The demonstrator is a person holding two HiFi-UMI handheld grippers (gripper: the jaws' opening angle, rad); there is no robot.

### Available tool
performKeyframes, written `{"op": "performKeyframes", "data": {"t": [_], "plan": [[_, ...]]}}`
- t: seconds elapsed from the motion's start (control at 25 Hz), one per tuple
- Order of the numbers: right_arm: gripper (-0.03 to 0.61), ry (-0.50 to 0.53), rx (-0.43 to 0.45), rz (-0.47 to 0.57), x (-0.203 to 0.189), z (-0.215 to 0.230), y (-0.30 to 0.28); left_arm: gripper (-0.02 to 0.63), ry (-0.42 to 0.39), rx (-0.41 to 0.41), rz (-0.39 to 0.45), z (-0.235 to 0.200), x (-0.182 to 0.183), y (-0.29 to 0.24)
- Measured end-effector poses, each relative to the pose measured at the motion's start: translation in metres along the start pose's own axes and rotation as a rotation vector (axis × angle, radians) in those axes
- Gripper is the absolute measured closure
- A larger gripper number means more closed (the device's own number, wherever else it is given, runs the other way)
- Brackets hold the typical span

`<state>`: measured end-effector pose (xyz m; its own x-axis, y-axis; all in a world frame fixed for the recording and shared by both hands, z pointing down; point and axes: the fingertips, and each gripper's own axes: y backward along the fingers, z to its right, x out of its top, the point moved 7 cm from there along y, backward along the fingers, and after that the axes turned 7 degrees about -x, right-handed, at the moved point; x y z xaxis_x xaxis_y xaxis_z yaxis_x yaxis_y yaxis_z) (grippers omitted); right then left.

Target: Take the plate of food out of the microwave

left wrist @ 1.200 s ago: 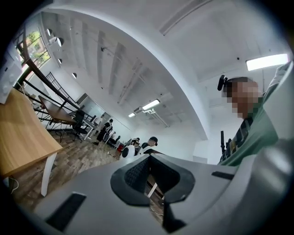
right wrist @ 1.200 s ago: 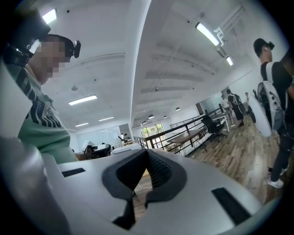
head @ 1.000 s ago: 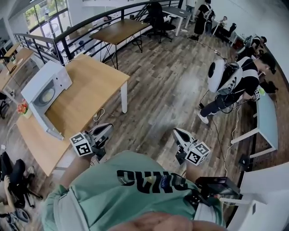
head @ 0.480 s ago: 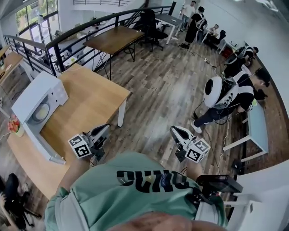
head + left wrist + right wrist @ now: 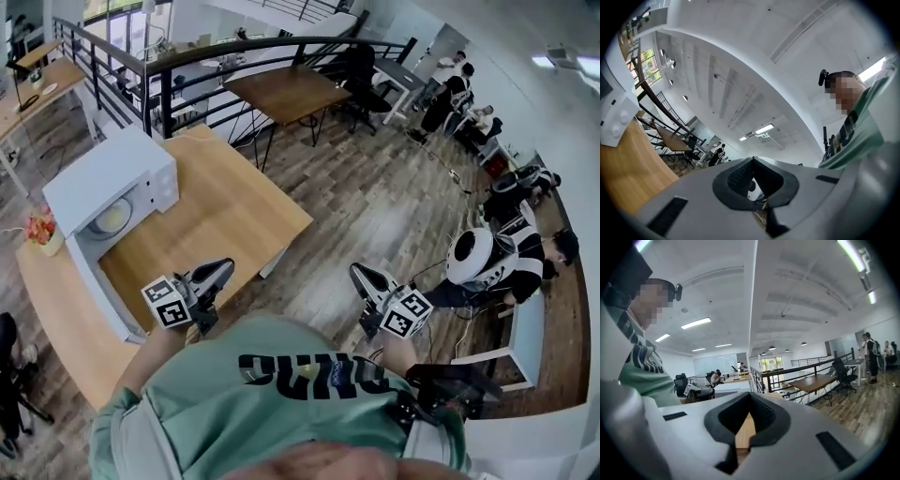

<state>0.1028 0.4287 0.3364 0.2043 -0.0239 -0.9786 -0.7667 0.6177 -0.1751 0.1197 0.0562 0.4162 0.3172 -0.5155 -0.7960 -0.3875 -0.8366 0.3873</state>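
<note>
Head view: plate of food point(image 5: 112, 217) sits inside the open microwave point(image 5: 141, 169), well apart at ten o'clock from the left gripper point(image 5: 223, 267). Left gripper and right gripper point(image 5: 358, 274) are both clenched, empty.

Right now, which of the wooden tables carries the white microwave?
The light-coloured table, the one nearest the person. The microwave stands on its left part, with a plate inside. The darker table farther back carries no microwave.
</note>
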Motion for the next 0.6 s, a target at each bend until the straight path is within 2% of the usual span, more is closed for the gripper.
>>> {"op": "performKeyframes", "data": {"t": [0.2,0.6], "plan": [[0.571,0.033,0.123,-0.023,0.009,0.005,-0.07,0.607,-0.024,0.084,0.025,-0.022,0.008,0.022],[0.572,0.068,0.458,-0.099,0.041,-0.006,-0.211,0.607,-0.13,0.335,0.143,-0.018,0.045,0.059]]}}
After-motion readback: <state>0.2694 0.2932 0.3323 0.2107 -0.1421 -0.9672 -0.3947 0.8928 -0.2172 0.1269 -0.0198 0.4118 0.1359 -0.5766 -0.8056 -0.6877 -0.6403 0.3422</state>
